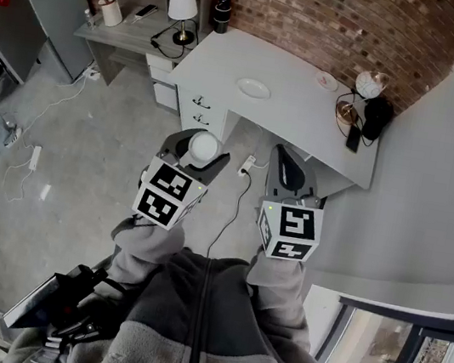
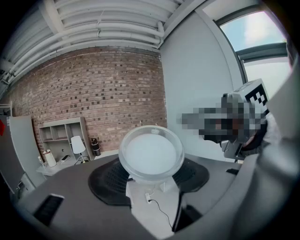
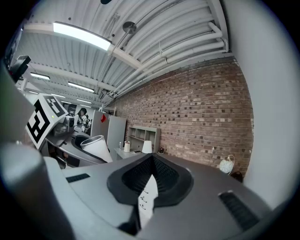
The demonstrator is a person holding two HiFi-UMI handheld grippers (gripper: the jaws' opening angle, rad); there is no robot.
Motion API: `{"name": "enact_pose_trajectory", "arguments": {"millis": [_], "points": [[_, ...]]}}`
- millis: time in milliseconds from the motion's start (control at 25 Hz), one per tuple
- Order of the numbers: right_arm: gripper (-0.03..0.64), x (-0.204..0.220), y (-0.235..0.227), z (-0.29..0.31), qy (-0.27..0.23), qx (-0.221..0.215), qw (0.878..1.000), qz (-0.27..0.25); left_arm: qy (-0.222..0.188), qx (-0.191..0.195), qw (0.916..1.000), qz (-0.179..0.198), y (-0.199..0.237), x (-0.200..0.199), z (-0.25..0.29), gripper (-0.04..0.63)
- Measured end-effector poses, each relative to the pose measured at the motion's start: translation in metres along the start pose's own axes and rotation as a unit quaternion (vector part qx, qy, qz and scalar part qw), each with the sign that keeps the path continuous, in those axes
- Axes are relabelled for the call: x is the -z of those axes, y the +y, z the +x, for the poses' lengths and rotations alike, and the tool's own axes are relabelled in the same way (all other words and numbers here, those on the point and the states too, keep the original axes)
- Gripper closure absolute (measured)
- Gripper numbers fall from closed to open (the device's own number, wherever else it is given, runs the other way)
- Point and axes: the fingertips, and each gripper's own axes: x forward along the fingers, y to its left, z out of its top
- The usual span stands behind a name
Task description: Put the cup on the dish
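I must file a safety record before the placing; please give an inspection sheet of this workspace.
Surface: white desk with drawers.
Job's things: cup held in the air; dish lies on the desk, nothing on it.
Clutter: globe lamp and black items at the desk's right end.
Grippers: left gripper, jaws closed on the cup; right gripper, jaws together, nothing between.
Cables: power strip and cable on the floor by the desk.
Surroundings: brick wall, side desk with table lamp.

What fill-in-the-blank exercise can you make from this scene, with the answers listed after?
The left gripper is clamped on a white ___.
The dish lies on the white ___.
The right gripper, its jaws together, holds ___.
Missing words: cup; desk; nothing.
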Motion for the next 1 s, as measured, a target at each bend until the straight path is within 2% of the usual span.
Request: {"name": "enact_pose_trajectory", "arguments": {"millis": [560,1000], "points": [[0.615,0.013,0.014,-0.001,0.006,0.009,1.0,0.006,0.007,-0.002,1.0,0.001,0.01,0.017,-0.011,0.336],[0.615,0.032,0.02,0.009,0.032,0.024,0.999,0.009,0.053,0.025,0.9982,0.011,0.02,0.046,-0.008,0.336]]}}
